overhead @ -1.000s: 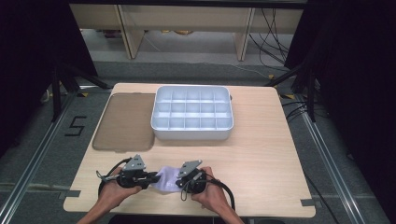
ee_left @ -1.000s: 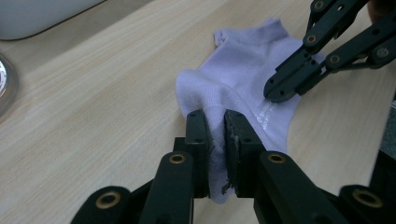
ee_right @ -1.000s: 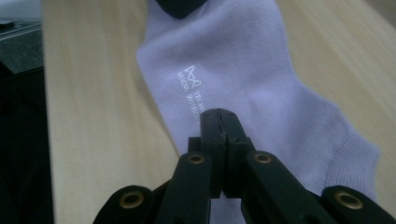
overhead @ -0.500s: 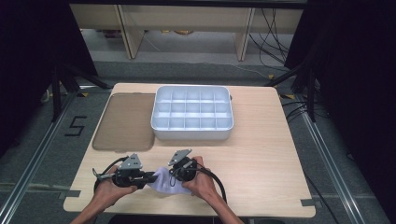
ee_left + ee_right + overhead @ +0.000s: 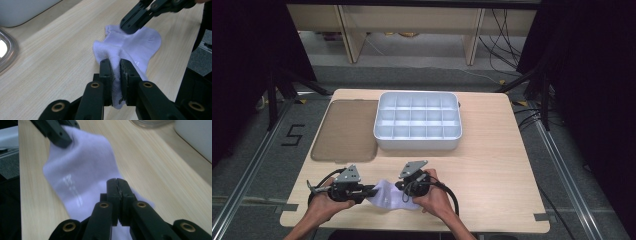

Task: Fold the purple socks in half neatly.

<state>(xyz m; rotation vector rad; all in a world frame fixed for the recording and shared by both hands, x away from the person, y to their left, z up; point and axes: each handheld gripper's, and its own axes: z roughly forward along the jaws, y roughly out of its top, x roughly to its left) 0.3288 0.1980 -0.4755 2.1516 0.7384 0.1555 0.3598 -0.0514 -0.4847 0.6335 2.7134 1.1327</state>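
Pale lilac-white knitted cotton sock [image 5: 387, 196] lies at the near edge of the light wooden bench [image 5: 492, 165], stretched between the two tools with its long axis running left to right. The left gripper [image 5: 115, 68] has its jaws pinched on a bunched fold at one end; the right gripper [image 5: 117, 187] has its jaws pressed together over the opposite edge, cloth spreading ahead of them. Each hand is equally near its own end. Only the high view places the white compartmented plastic tray [image 5: 418, 120] and the brown flat mat [image 5: 346, 130] farther back; the gripper views alone show the clamped folds.
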